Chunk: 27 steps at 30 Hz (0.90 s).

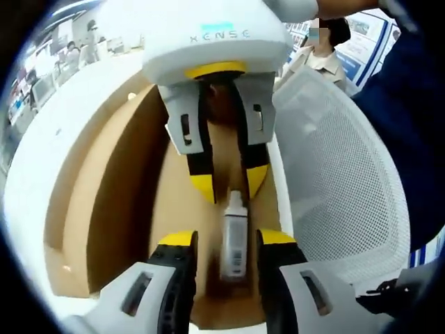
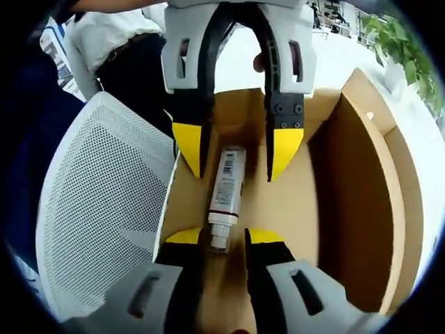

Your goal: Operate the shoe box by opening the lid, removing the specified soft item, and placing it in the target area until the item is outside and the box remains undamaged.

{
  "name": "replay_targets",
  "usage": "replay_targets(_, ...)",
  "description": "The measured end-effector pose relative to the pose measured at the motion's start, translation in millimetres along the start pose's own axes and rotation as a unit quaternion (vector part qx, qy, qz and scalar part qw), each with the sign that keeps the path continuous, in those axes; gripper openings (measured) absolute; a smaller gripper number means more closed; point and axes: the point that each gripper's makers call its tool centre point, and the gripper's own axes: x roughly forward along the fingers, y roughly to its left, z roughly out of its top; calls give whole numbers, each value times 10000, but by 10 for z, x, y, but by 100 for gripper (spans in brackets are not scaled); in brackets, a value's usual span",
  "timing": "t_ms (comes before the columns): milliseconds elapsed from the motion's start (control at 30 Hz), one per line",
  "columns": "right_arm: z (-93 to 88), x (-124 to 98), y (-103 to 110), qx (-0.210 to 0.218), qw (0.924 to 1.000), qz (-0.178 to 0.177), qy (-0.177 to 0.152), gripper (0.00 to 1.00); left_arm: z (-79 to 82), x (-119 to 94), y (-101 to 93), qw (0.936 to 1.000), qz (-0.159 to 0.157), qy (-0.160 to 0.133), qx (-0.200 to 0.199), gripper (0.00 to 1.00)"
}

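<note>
Two grippers face each other over the open shoe box (image 1: 104, 209), with a small white tube (image 1: 234, 236) lying flat on the cardboard floor between them. In the left gripper view, the left gripper (image 1: 226, 252) has its yellow-tipped jaws spread either side of the tube's labelled lower body, apparently not closed on it, so it reads as released. In the right gripper view, the right gripper (image 2: 224, 236) straddles the tube's (image 2: 224, 191) capped neck; whether its jaws pinch the cap or merely flank it cannot be told. The tube's long axis runs along the line joining the two grippers, cap toward the right gripper, base toward the left. Each gripper therefore meets one end of the tube, and a lift would call for closing across the short axis. The right gripper view shows the box's (image 2: 361, 209) upright side wall and raised lid; the left gripper view shows a white mesh chair back (image 1: 341, 181) beside the box.
</note>
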Motion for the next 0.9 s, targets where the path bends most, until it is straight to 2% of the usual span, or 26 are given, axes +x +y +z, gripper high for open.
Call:
replay_targets(200, -47, 33, -7, -3, 10000, -16, 52, 21, -82, 87, -8, 9994, -23, 241, 231, 29)
replay_targets(600, -38, 53, -37, 135, 9999, -46, -84, 20, -192, 239, -53, 9983, -102, 430, 378, 23)
replay_targets(767, -14, 63, -63, 142, 9998, -85, -150, 20, -162, 242, -35, 9991, -44, 291, 310, 22)
replay_targets(900, -21, 55, -74, 95, 9998, -115, -134, 17, -158, 265, -20, 9997, -21, 154, 162, 17)
